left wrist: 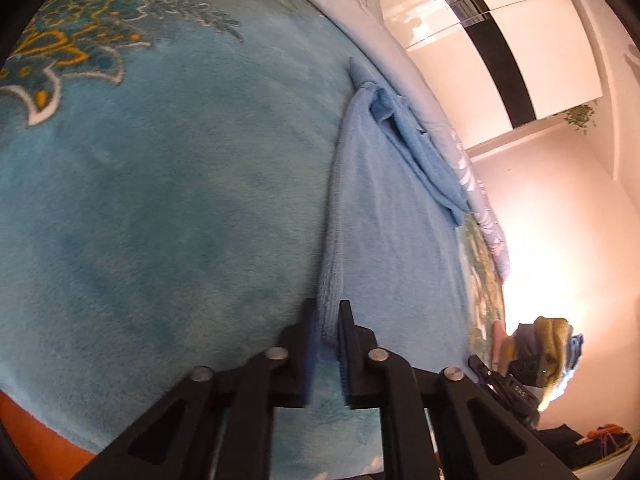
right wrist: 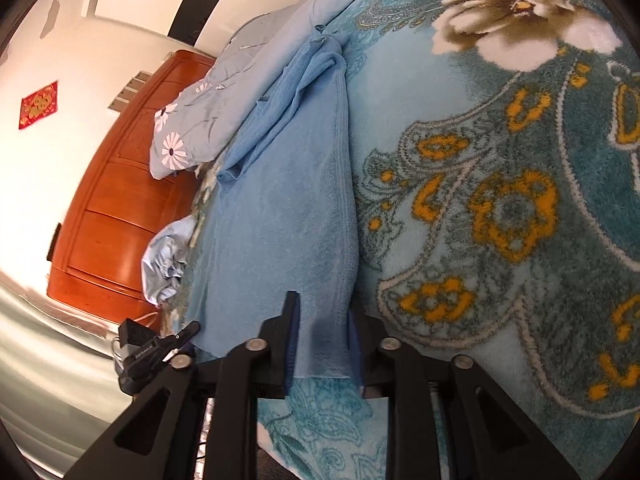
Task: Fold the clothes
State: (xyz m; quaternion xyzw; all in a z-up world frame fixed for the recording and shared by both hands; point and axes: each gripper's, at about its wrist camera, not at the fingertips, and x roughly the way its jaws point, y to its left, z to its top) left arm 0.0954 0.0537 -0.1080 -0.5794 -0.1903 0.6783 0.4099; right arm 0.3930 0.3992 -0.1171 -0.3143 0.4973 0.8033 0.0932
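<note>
A light blue garment (left wrist: 388, 208) lies flat on a teal floral blanket (left wrist: 160, 184), with a sleeve bunched at its far end. My left gripper (left wrist: 328, 312) is shut on the garment's near corner, the folded edge pinched between its fingers. In the right wrist view the same garment (right wrist: 288, 200) stretches away from me. My right gripper (right wrist: 324, 308) is narrowly parted around the garment's other near corner, the cloth running between its fingers, which look closed on it. Each view shows the other gripper's body at the frame's lower edge.
A pale blue flowered duvet (right wrist: 224, 92) lies bunched behind the garment. A wooden headboard (right wrist: 116, 200) stands at the left. White wardrobe doors (left wrist: 500, 32) rise past the bed. A pile of clothes (left wrist: 548, 344) sits beyond the bed edge.
</note>
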